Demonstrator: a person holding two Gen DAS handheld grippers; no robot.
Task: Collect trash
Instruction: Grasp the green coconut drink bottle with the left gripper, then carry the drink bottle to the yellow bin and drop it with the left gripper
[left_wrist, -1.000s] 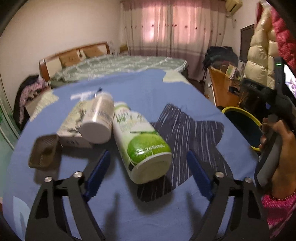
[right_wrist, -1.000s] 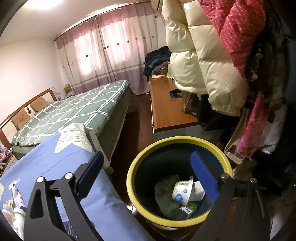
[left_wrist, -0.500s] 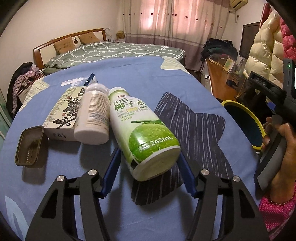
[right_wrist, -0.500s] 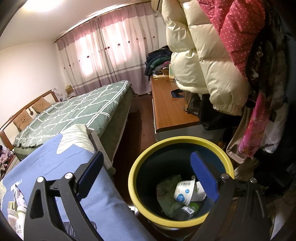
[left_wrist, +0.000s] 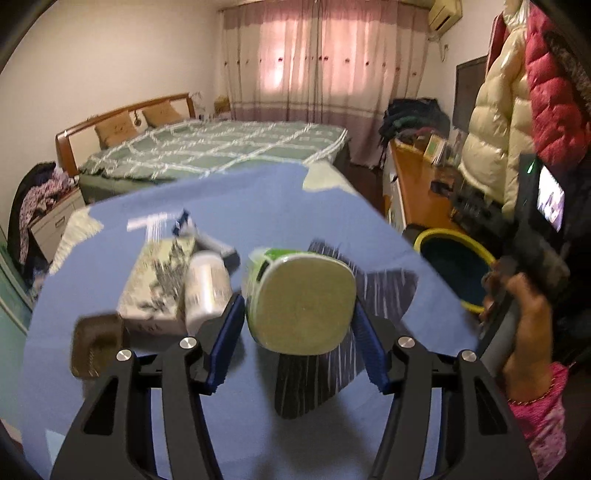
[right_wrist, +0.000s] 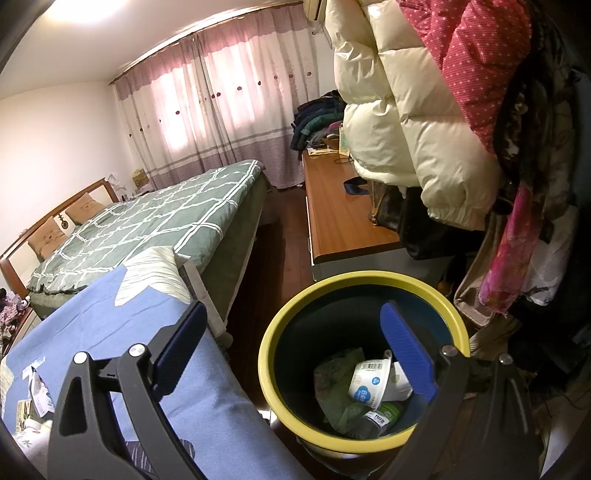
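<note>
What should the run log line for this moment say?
left gripper: shut on green bottle, lifted above blue cloth | right gripper: open, empty, over yellow-rimmed bin | step: carry bottle to bin

The left gripper (left_wrist: 299, 325) has matt black plastic arms with bright metal screws and ribbed blue pads, which press a coconut water bottle (left_wrist: 301, 301) of smooth plastic with a glossy printed label. At its 9 o'clock lie a smooth white plastic bottle (left_wrist: 207, 291) and a printed paper carton (left_wrist: 155, 291) on a matt blue cloth bedspread (left_wrist: 258, 206). The trash bin (right_wrist: 280, 369) is smooth plastic with a yellow rim; at its 12 o'clock stands a polished wooden desk (right_wrist: 340, 221).
</note>
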